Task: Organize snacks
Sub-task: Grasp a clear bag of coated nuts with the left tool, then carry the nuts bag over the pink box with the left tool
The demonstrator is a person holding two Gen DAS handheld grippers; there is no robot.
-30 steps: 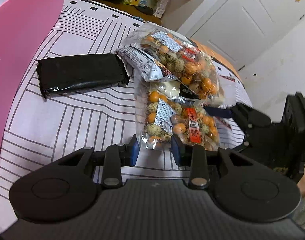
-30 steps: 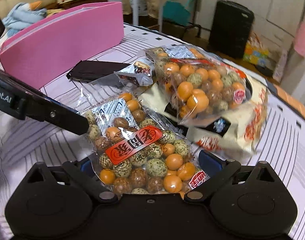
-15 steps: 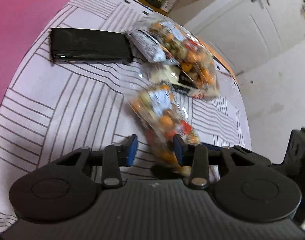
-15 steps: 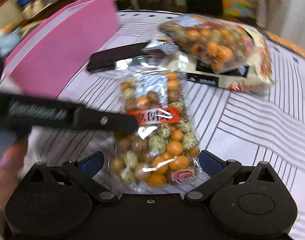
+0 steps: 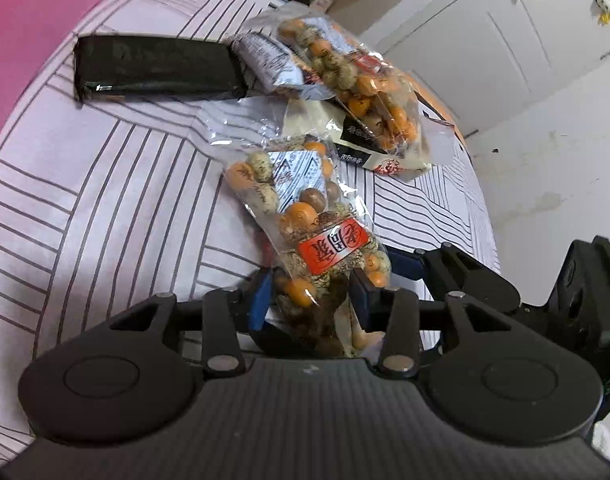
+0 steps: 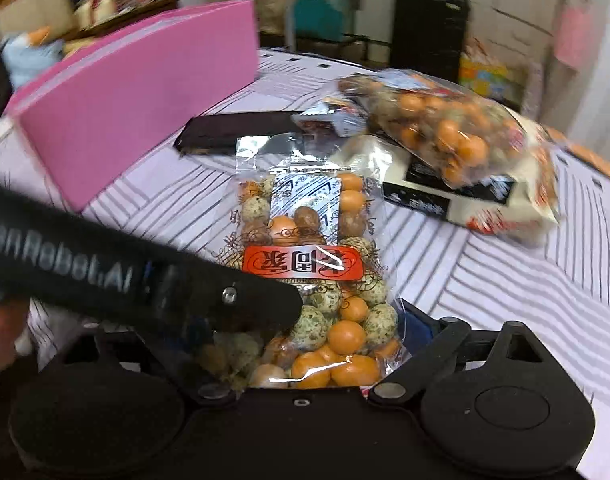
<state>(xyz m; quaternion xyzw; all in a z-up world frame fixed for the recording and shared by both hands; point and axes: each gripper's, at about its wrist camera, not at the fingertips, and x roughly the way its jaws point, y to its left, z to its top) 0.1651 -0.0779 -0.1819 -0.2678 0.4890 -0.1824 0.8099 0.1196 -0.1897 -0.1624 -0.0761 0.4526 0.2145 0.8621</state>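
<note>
A clear bag of orange and speckled coated nuts with a red label (image 5: 305,224) (image 6: 305,264) is held by its near end. My left gripper (image 5: 309,300) has its blue pads against both sides of the bag. My right gripper (image 6: 317,332) also closes on the same bag, and the left gripper's body (image 6: 145,280) crosses in front of its left finger. A second, bigger nut bag (image 5: 361,80) (image 6: 445,128) lies on a white and black packet (image 5: 385,148) (image 6: 465,196). A black flat pack (image 5: 153,68) (image 6: 233,132) and a small silver packet (image 5: 265,60) (image 6: 329,120) lie beyond.
A pink box (image 6: 137,100) (image 5: 33,12) stands along the left of the striped tablecloth (image 5: 105,200). White cupboard doors (image 5: 485,32) are at the right. A black bin (image 6: 429,28) and clutter stand beyond the table's far edge.
The nut bag has been lifted and turned upright between both grippers. My left gripper has moved in and closed on its near end; the right gripper has narrowed around it.
</note>
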